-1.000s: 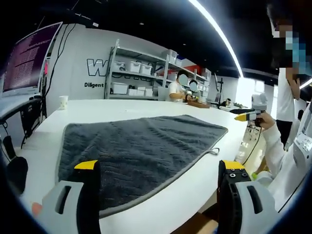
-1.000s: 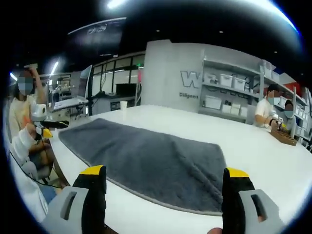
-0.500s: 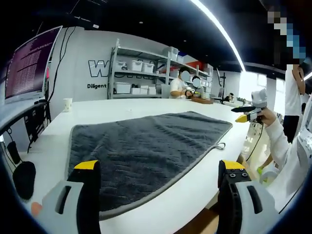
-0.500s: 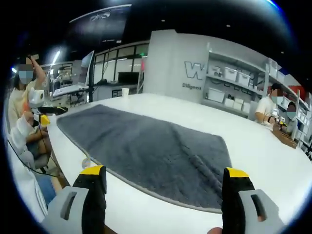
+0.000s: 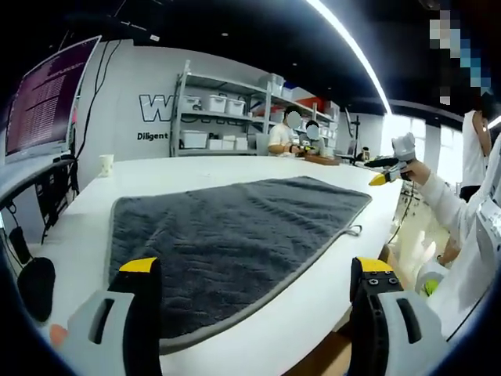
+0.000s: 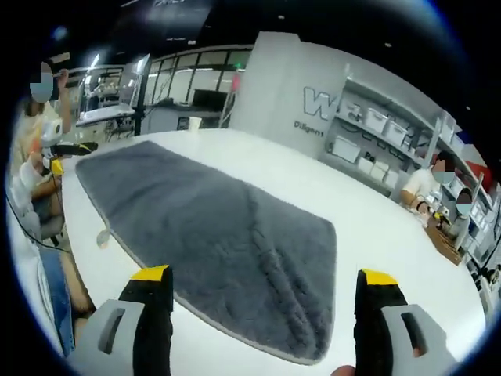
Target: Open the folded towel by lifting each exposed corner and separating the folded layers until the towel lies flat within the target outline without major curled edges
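We noted the left gripper (image 5: 254,270) with fingers (image 5: 141,270) spread wide, grasping nothing, poised above the near hem of one dark grey towel (image 5: 227,235). The right gripper (image 6: 262,278) stood likewise released and empty over the towel's other end. The towel lay spread on the white tabletop (image 5: 313,290), one hanging loop (image 5: 354,230) at its edge. One paper cup (image 5: 106,164) stood well apart.

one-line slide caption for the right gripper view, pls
Open right gripper held above a grey towel lying spread on the white table, hanging loop at its near edge.
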The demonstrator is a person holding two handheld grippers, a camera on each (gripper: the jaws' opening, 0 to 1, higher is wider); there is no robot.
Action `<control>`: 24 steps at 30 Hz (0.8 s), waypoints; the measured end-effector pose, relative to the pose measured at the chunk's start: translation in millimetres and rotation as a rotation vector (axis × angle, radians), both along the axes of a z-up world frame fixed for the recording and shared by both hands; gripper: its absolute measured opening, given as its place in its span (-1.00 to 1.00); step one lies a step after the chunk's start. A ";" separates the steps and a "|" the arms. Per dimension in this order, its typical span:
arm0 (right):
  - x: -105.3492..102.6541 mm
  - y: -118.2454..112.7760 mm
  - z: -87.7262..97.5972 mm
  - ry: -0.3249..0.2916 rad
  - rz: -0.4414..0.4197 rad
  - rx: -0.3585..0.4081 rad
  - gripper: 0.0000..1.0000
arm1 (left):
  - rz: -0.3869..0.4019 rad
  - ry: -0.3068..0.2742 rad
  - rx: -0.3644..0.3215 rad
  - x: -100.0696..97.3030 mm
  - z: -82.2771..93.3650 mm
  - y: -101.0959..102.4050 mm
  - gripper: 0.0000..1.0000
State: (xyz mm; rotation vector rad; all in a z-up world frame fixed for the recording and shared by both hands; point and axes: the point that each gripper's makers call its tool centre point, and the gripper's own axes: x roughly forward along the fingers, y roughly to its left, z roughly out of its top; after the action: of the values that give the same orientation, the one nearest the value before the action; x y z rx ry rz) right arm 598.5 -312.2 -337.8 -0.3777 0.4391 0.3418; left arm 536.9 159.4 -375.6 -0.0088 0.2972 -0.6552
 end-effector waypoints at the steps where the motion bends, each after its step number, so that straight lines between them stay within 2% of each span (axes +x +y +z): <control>1: 2.1 -1.3 0.0 0.003 0.005 0.000 0.95 | -0.002 0.000 -0.002 1.3 0.7 0.4 0.99; 7: 28.2 -10.0 3.7 0.020 0.046 0.036 0.98 | 0.007 -0.001 0.020 7.6 0.3 5.6 0.99; 18: 87.2 -43.6 0.6 0.019 0.039 -0.057 0.95 | 0.009 -0.002 0.031 15.3 -0.2 6.5 0.99; 24: 118.9 -47.8 6.3 0.028 0.043 -0.006 0.96 | 0.013 0.002 0.033 16.3 -1.8 6.4 0.99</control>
State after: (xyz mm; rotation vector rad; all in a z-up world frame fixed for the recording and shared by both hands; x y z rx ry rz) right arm 717.4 -360.1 -331.4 -0.3893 0.4601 0.3877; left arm 553.3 165.8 -377.4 0.0205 0.3092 -0.6371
